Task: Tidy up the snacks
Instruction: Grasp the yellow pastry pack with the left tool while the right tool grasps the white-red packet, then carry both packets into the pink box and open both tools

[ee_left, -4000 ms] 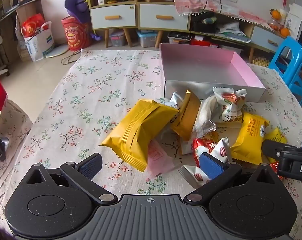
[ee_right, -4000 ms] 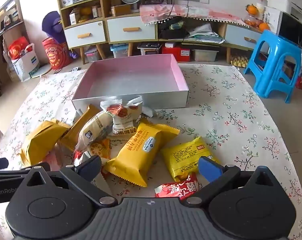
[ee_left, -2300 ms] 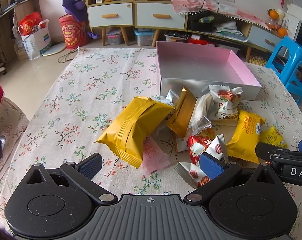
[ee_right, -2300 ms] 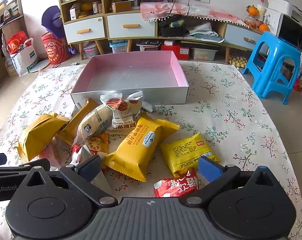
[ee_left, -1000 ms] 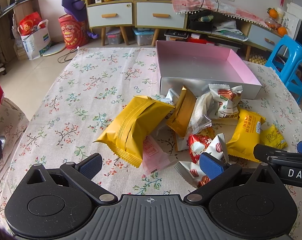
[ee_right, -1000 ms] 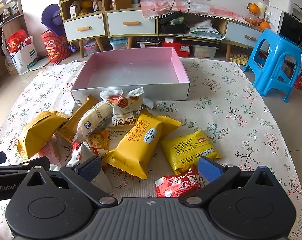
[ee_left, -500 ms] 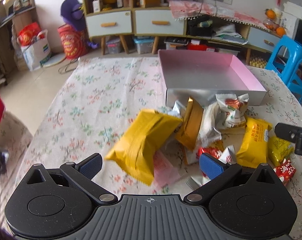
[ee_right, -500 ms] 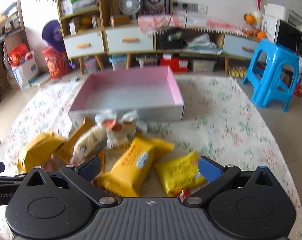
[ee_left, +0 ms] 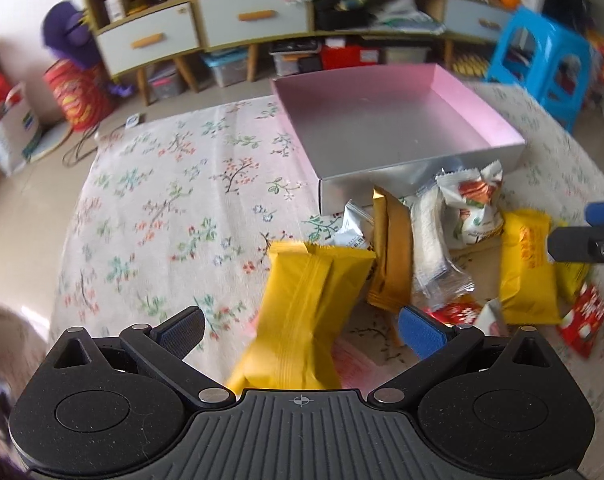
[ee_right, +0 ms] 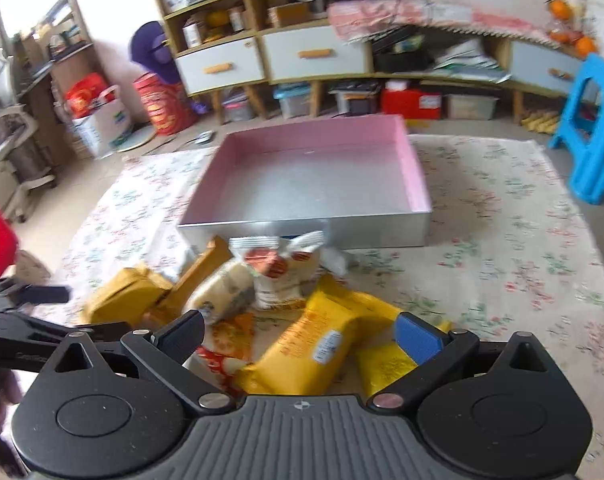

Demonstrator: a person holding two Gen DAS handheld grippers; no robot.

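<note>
Hovering low over the floral tablecloth (ee_left: 161,200), kept the left gripper (ee_left: 302,330) at bottom centre of its own view with fingers spread wide, clamping nothing. Saw a large yellow packet (ee_left: 306,312) lying between those fingers, its near end hidden under the gripper body; could not tell whether either pad touched it. Found the rest of the snacks heaped right of centre: a gold packet (ee_left: 390,248) standing on edge just beside the large yellow one, a clear-wrapped pale packet (ee_left: 430,248) leaning against it, and a white packet with red print (ee_left: 474,208) nearest the box. Noted another yellow packet (ee_left: 526,268) farther right and a red sachet (ee_left: 582,320) at the lower right edge, blurred. Placed the pink-lined silver box (ee_left: 382,128) in the upper middle of the frame, open-topped, holding none of the snacks, its front wall touching or nearly touching the heap. Caught a blue stool (ee_left: 542,56) at upper right, beyond the table.

Turned to the right wrist view and found the right gripper (ee_right: 299,336) likewise wide open at bottom centre, holding nothing. Saw a long yellow packet with a white label (ee_right: 322,348) between its fingers, and a smaller yellow packet (ee_right: 386,364) just beside the blue right fingertip (ee_right: 418,338). Could not tell contact here either. Spotted the left gripper again at the left edge of this frame, near the large yellow packet.
</note>
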